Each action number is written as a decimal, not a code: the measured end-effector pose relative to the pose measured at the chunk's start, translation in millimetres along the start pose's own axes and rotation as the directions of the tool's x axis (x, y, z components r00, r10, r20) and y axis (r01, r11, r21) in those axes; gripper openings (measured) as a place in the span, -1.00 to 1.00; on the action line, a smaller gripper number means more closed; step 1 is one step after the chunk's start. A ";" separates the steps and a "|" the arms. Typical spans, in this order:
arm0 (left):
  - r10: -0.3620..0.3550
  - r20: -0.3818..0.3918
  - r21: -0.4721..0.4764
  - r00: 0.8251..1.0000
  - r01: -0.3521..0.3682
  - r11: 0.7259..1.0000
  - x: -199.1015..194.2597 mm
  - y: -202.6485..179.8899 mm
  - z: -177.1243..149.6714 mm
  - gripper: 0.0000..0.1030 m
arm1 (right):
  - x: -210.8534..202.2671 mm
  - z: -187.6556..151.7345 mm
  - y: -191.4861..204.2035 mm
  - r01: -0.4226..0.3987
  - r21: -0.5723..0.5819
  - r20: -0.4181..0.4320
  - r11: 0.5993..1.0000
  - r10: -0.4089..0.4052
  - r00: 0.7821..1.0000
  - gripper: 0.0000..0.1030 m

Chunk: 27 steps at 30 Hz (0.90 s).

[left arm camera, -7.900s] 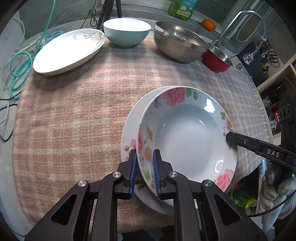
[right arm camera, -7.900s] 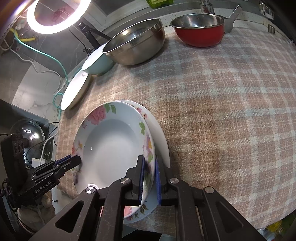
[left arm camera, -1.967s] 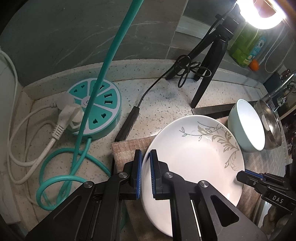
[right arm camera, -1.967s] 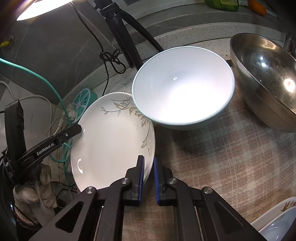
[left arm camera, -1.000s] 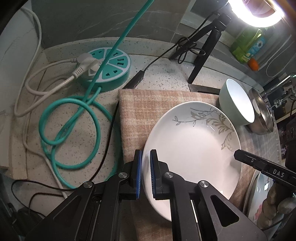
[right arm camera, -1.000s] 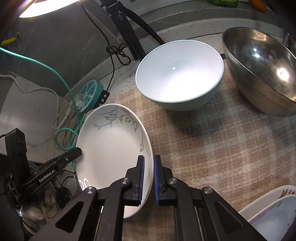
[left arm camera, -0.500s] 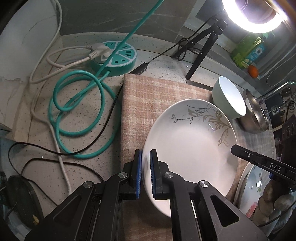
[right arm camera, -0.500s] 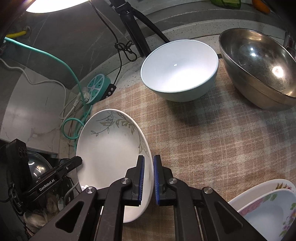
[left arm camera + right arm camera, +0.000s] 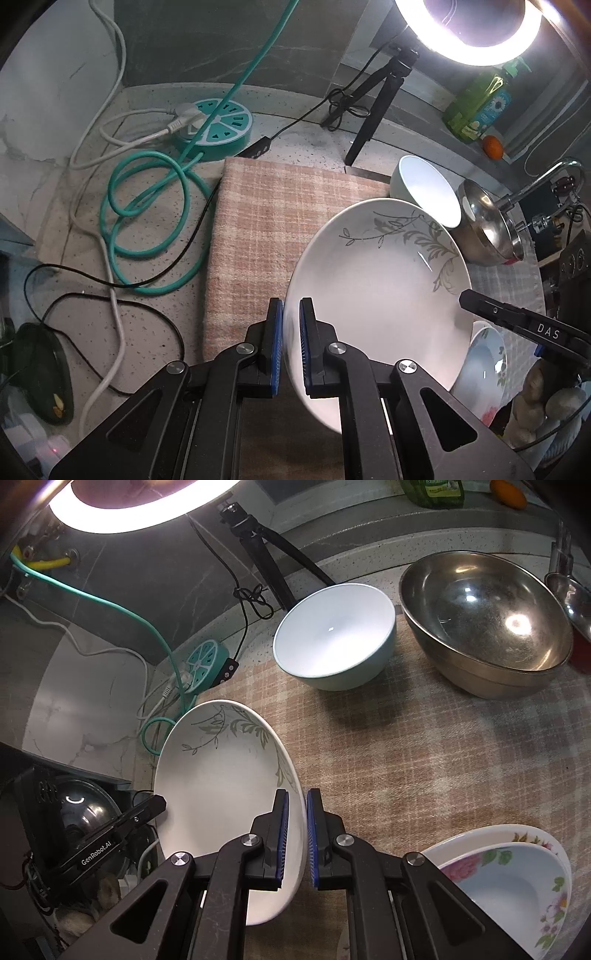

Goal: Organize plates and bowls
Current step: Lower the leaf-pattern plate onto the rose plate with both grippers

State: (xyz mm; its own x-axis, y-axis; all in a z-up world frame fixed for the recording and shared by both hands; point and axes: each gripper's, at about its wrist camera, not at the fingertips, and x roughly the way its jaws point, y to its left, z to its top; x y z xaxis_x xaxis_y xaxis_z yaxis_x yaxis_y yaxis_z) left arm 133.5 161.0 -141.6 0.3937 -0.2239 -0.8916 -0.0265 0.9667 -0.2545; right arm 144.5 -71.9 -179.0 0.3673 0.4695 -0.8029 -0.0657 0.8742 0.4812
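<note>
Glazed white ceramic, the round plate with the grey leaf pattern (image 9: pixel 376 291) hangs above the plaid-clothed tabletop (image 9: pixel 424 757), left tool (image 9: pixel 291 347) and right tool (image 9: pixel 295 834) each clenched on opposite rims. It looks stiff, slippery and breakable; rim grips suit it.
</note>
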 end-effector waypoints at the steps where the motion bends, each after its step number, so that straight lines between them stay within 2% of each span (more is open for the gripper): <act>1: 0.001 0.003 0.001 1.000 -0.001 1.000 -1.6 -3.8 -1.5 -0.86 | -4.2 -1.0 -2.7 -0.002 -0.002 0.002 1.000 0.002 1.000 -0.82; 18: 0.016 0.036 0.007 0.999 -0.016 1.000 -16.7 -71.1 -40.0 -0.86 | -60.9 -20.5 -51.7 -0.032 -0.014 0.016 0.999 0.033 0.999 -0.82; 27: 0.010 0.034 0.005 0.999 -0.010 1.000 -13.9 -103.8 -63.1 -0.86 | -84.2 -29.7 -81.6 -0.021 -0.024 0.021 0.999 0.021 1.000 -0.82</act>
State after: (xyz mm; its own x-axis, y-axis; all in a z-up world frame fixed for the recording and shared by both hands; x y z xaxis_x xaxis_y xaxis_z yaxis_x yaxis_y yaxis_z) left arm 72.8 56.0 -126.5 0.4243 -0.2103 -0.8808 -0.0260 0.9694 -0.2439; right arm 91.4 -179.1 -161.2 0.3850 0.4855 -0.7849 -0.0960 0.8669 0.4891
